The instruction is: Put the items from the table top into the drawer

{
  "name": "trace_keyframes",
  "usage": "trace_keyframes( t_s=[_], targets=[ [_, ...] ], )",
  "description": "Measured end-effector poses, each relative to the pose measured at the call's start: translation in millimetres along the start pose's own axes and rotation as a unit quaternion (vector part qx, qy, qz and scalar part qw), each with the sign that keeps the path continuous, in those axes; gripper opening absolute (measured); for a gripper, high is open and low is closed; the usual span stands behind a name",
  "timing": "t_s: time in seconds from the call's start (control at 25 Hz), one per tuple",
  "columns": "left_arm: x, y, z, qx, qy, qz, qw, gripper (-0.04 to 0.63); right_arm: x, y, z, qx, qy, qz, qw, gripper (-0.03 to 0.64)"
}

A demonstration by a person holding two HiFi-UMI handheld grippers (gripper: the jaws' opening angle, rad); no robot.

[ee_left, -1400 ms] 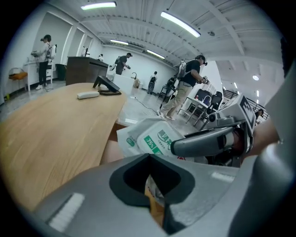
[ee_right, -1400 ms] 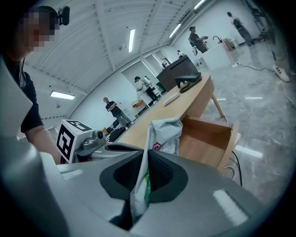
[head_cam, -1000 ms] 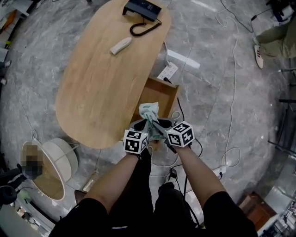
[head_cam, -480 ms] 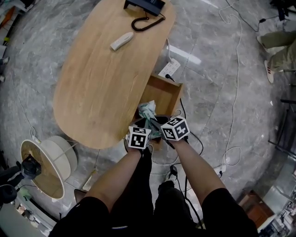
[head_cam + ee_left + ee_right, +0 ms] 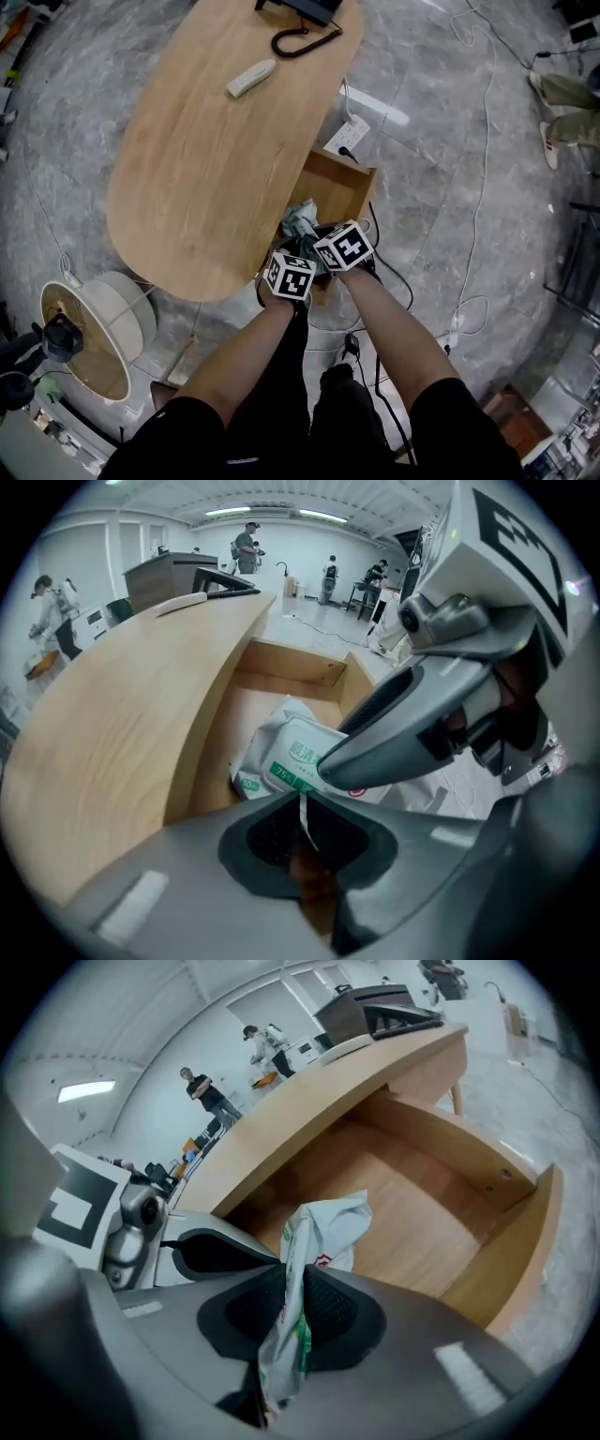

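A white and green wet-wipes pack (image 5: 300, 223) hangs just inside the near end of the open wooden drawer (image 5: 361, 199), held from both sides. In the left gripper view my left gripper (image 5: 300, 808) is shut on a thin white edge of the pack (image 5: 291, 757). In the right gripper view the pack's crumpled end (image 5: 323, 1232) runs between the pads of my right gripper (image 5: 289, 1290); its jaws have just been opening a little, with the pads still touching the wrap. In the head view the left gripper (image 5: 298, 249) and right gripper (image 5: 317, 242) sit close together over the drawer's front.
The oval wooden table (image 5: 206, 159) lies left of the drawer and carries a white remote (image 5: 250, 78) and a black desk phone (image 5: 305, 7) at its far end. A power strip (image 5: 343, 139) and cables lie on the floor beyond the drawer. The drawer floor (image 5: 412, 1213) is bare.
Both grippers have sunk and tipped downward together, carrying the wipes pack lower into the near end of the drawer. They now sit closer together.
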State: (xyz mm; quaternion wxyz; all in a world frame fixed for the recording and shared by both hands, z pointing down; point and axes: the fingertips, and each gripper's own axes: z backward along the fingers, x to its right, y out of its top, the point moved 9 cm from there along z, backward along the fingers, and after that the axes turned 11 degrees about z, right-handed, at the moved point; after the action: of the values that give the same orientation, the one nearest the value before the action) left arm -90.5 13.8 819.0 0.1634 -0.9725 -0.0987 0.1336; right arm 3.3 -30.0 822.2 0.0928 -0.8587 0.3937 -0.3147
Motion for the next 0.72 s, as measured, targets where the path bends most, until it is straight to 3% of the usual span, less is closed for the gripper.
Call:
trace_keyframes(
  t_s=[0.16,0.24,0.4,0.72],
  targets=[
    [0.1,-3.6,5.7,0.012,-0.021,0.019,0.9995,0.048,-5.4,1.3,1.5,-0.006,-0.029,0.035,0.999,0.112],
    [0.5,-8.6,7.9,0.006,-0.024,0.024,0.9994,0.109,-9.6,-0.2,2.0,0.004,-0.039,0.036,0.999,0.173],
    [-0.3,-16.9,16.0,0.002,-0.025,0.036,0.9990,0.141,-11.8,-2.8,8.6,0.012,-0.069,0.053,0.996,0.323],
    [-0.5,-13.9,42.8,0.022,-0.042,0.052,0.9976,0.152,4.0,-15.1,55.9,0.077,-0.129,0.025,0.988,0.285]
  ],
)
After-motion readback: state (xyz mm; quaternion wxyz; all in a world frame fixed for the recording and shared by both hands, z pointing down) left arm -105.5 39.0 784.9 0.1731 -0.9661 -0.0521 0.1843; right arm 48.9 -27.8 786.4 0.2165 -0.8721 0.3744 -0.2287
